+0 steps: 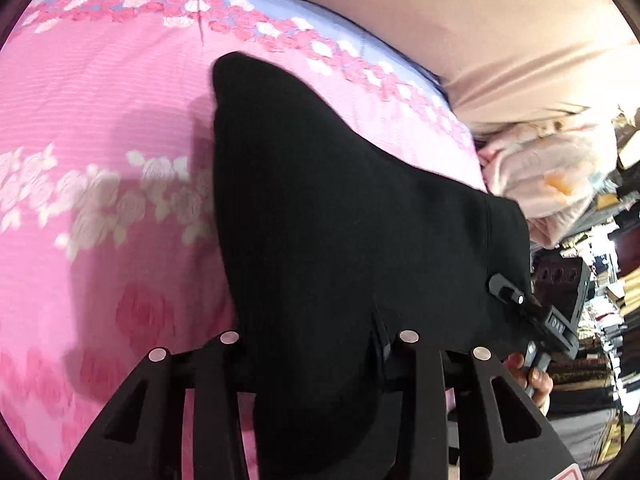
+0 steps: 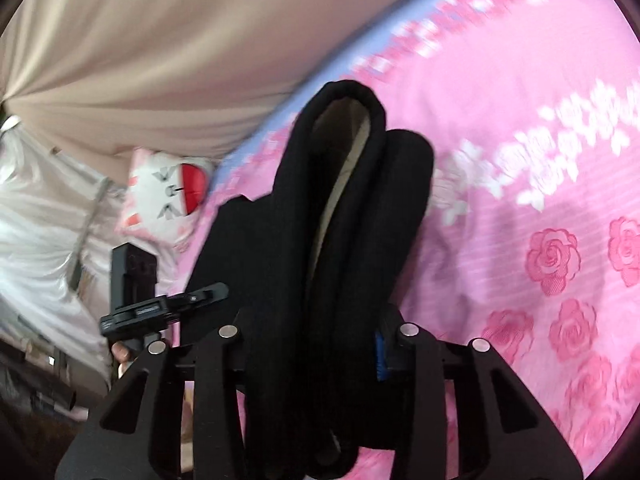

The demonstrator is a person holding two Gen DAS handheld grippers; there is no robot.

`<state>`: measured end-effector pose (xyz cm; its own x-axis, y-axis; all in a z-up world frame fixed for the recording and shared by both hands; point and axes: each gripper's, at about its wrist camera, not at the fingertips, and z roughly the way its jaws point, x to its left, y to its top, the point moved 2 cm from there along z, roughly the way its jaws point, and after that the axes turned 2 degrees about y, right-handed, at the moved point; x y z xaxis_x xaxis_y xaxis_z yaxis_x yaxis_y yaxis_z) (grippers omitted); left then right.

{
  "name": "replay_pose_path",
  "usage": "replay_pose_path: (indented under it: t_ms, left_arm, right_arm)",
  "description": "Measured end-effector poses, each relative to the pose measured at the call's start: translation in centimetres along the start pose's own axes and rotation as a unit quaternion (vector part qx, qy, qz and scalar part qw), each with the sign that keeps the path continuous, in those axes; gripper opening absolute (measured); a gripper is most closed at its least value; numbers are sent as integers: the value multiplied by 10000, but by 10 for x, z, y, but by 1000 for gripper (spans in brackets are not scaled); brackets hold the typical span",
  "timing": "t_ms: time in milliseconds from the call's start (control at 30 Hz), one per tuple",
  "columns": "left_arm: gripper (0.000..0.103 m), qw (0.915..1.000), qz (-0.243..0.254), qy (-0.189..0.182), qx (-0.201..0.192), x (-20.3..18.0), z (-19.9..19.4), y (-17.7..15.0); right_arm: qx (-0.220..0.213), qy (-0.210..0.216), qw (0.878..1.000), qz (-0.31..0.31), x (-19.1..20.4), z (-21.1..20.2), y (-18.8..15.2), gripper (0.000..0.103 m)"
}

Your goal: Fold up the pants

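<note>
The black pants (image 1: 340,216) hang folded over and lifted above the pink flowered bedsheet (image 1: 100,120). My left gripper (image 1: 320,344) is shut on the near edge of the pants, and the cloth hides its fingertips. My right gripper (image 2: 320,332) is shut on a thick bunched fold of the pants (image 2: 352,208), whose pale inner lining shows. The right gripper also shows in the left wrist view (image 1: 516,296) at the pants' right edge. The left gripper shows in the right wrist view (image 2: 200,296) at the pants' left edge.
A beige curtain (image 1: 480,20) hangs behind the bed. A pale pillow or bundle (image 1: 540,176) lies at the bed's end, and a white cushion with a red patch (image 2: 168,192) sits nearby. Cluttered shelves (image 1: 612,280) stand beyond the bed. Silvery fabric (image 2: 36,220) is at the left.
</note>
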<state>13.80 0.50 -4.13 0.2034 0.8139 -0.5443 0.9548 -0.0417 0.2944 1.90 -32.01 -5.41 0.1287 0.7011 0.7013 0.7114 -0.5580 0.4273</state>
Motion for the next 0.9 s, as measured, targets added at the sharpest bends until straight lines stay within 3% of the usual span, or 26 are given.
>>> replay_pose_path:
  t_ms: [67,167,267,433,467,500,533,567,633,667,733,800,900]
  left_arm:
    - [37,9997,-24,60,237,8,11,-10]
    - [48,9989,-312,1,337,27,29,-11]
    - [58,9990,-340,-88,277,30,26,-13]
    - [67,9997,-202,-11,103,23,30,-16]
    - [65,9998,-178,25,60,19,32,-15]
    - [64,9999,-146,65,26,17,33,-15]
    - [59,9999,-124,82,7,14,35,-14]
    - [46,9997,-190,117,-28,13,37,-11]
    - [40,9995,-290,-93,-50,19,28,-13]
    - [41,9991,-376,-194,-35,22,27,-13]
    - [53,9976,-640,-259,45,33,34,-13]
    - [57,9959,-791,-449,17,37,33,-13]
    - [61,9966,-728,-374,12,31,34,-12]
  right_arm:
    - [365,-521,9977,214,-28,16,-9,36]
    - [330,-104,9967,733,-49,20,-13,47]
    - [270,-206,9977,579,-42,16,-15,61]
    - [147,-199,9982,547,-35,20,-13,64]
    - [143,-227,9985,487,-33,21,-13,62]
    - [133,-239,9985,468,-32,24,-13,54]
    - [119,-183,9985,494,-31,26,-10,45]
    - [57,-80,9985,531,-29,22,-10,43]
    - [11,-16,9991,417,-27,16,-8,40]
    - [28,-10,9992,410,-28,16,-7,40]
    - [180,-113,9981,574,-42,23,-9,56]
    - [157,12,9984,539,-43,23,-8,58]
    - [157,-116,9990,407,-37,29,-7,61]
